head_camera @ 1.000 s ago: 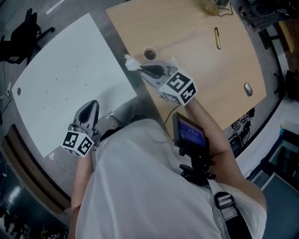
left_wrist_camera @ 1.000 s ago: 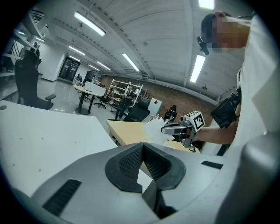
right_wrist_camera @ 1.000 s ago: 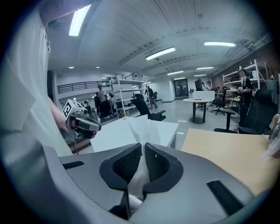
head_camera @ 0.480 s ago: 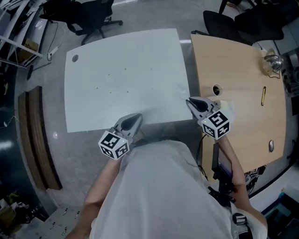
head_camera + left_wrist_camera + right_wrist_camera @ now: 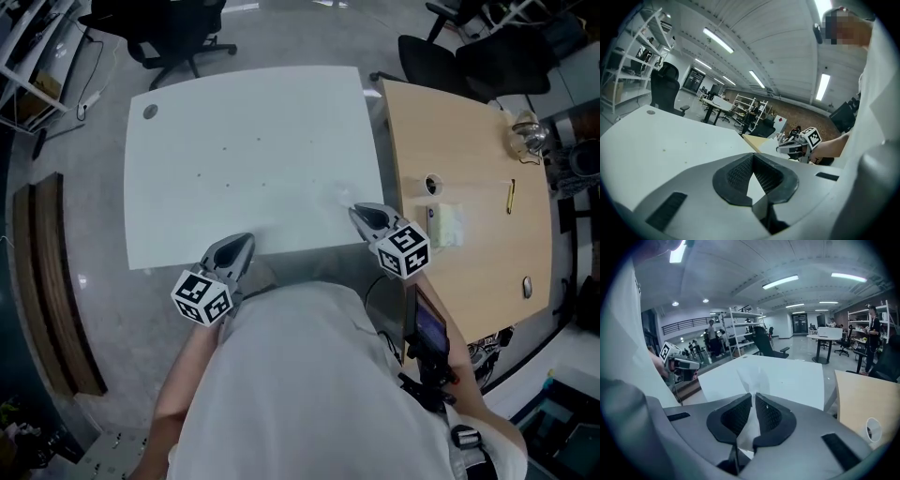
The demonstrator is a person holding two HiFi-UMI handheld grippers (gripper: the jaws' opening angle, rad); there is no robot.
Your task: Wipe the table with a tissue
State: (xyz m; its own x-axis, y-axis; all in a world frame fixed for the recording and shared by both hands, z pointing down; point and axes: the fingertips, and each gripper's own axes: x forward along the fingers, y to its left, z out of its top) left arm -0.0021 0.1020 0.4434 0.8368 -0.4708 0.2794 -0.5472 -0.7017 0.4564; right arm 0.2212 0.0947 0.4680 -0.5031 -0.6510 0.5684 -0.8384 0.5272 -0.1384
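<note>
Right tongs [image 5: 358,212], clenched on the tissue [image 5: 750,380], should press it flat on the white counter [image 5: 234,122] and sweep evenly; left tongs [image 5: 242,242] are closed, empty.

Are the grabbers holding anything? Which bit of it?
The right gripper pinches a white tissue by one end; the rest sticks out past the jaws. The left gripper holds nothing.

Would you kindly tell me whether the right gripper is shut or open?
Shut: the right gripper pinches a thin white tissue, which sticks out past its tips.
</note>
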